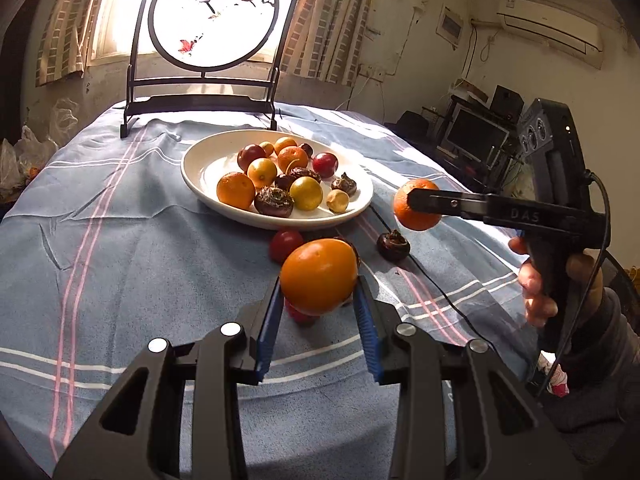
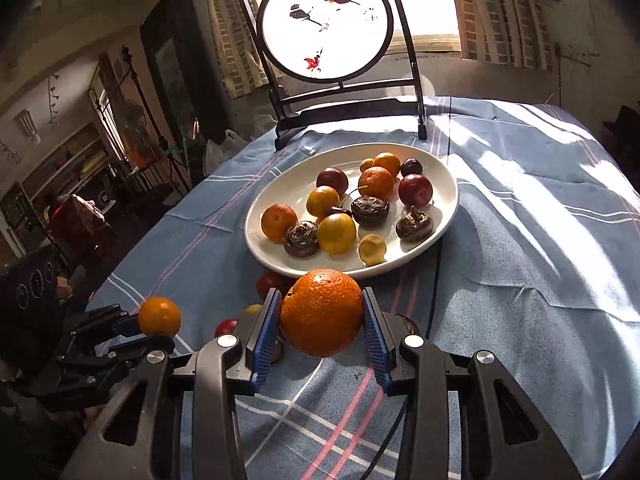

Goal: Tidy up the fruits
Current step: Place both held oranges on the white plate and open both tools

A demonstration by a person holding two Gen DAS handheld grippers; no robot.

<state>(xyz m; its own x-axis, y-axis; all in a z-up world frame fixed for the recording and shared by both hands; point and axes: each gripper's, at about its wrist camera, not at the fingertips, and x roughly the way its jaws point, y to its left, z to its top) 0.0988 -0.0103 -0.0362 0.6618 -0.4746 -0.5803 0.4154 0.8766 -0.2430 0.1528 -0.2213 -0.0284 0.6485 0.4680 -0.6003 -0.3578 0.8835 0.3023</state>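
Observation:
A white plate (image 1: 200,176) (image 2: 280,188) on the blue striped cloth holds several small fruits: mandarins, yellow and red plums, dark water chestnuts. My left gripper (image 1: 319,286) (image 2: 148,332) is shut on a smooth orange fruit (image 1: 319,276) (image 2: 159,317), held above the cloth in front of the plate. My right gripper (image 2: 322,300) (image 1: 416,200) is shut on a dimpled mandarin (image 2: 322,312) (image 1: 418,205), held right of the plate's near rim. On the cloth lie a red plum (image 1: 285,245) (image 2: 272,282), a water chestnut (image 1: 394,245) and another red fruit (image 1: 298,314) (image 2: 226,326).
A round painted screen in a black stand (image 1: 208,20) (image 2: 326,24) rises at the table's far edge behind the plate. A black cable (image 1: 432,280) runs across the cloth on the right. A person's hand (image 1: 536,288) grips the right tool's handle.

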